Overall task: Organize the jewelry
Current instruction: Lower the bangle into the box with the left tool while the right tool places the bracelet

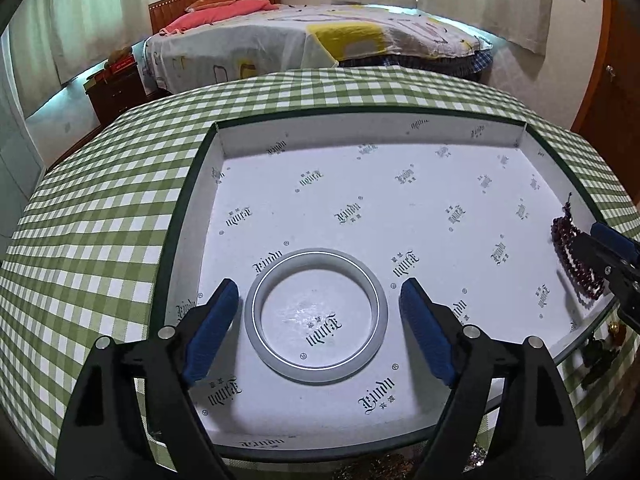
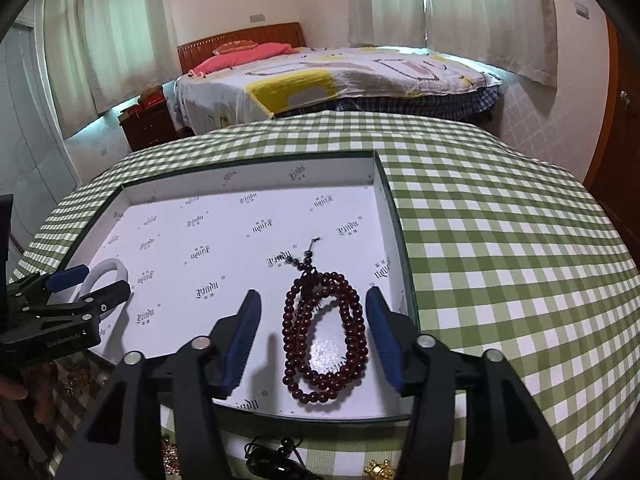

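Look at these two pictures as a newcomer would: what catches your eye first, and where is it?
First comes the shallow white box on the green checked tablecloth. A pale bangle lies flat in its left part, between the open fingers of the left gripper. A coil of dark red beads lies near the box's right wall, between the fingers of the right gripper, untouched by them. A bed fills the background.

Left gripper (image 1: 320, 312) and right gripper (image 2: 314, 332) — both jaws spread, angled down
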Tool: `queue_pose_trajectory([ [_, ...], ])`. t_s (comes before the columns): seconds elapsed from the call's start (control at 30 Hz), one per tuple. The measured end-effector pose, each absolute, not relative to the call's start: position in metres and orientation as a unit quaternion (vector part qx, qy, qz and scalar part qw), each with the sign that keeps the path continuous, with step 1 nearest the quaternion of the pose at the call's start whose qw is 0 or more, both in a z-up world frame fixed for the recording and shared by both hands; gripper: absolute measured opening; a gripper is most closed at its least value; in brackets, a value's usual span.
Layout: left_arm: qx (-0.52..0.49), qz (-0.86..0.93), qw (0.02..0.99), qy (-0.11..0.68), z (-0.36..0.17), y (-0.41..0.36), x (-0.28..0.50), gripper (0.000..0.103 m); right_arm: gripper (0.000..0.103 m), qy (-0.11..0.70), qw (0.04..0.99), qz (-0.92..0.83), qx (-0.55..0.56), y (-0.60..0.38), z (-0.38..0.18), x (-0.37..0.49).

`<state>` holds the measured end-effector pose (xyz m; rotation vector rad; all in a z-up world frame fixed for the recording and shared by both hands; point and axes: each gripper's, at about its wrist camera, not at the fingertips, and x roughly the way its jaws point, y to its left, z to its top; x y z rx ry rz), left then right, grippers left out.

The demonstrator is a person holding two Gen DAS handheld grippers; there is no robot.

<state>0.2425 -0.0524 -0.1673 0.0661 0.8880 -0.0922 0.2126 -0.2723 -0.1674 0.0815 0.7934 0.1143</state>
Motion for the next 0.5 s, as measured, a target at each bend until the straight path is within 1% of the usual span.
queue_pose_trajectory([
  [0.27,0.024,-0.041,0.922,0.385,-0.147,-0.051,0.219,0.083,0.055,0.366,0.928,0.056,0.036,-0.266,-0.156,0.187],
  [0.5,0.013,-0.036,0.936,0.351,-0.128,-0.043,0.171,0.083,0.055,0.355,0.932,0.071,0.013,-0.253,-0.151,0.138],
])
